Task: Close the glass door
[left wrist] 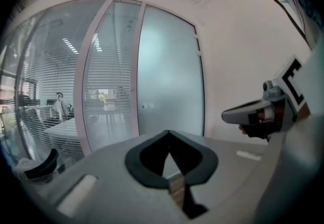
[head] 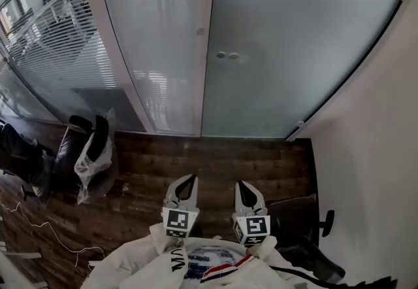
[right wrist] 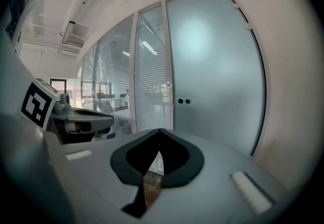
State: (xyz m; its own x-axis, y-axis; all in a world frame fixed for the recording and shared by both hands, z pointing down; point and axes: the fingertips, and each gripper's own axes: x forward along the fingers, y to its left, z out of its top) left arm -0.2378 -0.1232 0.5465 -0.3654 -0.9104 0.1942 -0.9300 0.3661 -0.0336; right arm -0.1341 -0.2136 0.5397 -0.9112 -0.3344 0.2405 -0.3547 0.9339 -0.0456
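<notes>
The frosted glass door [head: 294, 39] stands ahead of me, with two small round fittings [head: 227, 55] near its left edge. That edge lies against the white frame post [head: 208, 52] and I see no gap there. Both grippers are held low, close to my body and well short of the door. The left gripper [head: 190, 179] is shut with nothing in it, and so is the right gripper [head: 241, 184]. The door [left wrist: 169, 76] also shows in the left gripper view beyond the shut left gripper [left wrist: 168, 132]. It shows again as the door [right wrist: 217, 66] past the right gripper [right wrist: 160, 130].
A glass partition with blinds [head: 59, 39] runs to the left of the door. Black office chairs [head: 72, 147] and a white plastic bag [head: 88, 167] stand at the left. Another dark chair [head: 297, 216] is at my right by the white wall [head: 372, 170]. Thin cables [head: 39, 229] lie on the wooden floor [head: 215, 157].
</notes>
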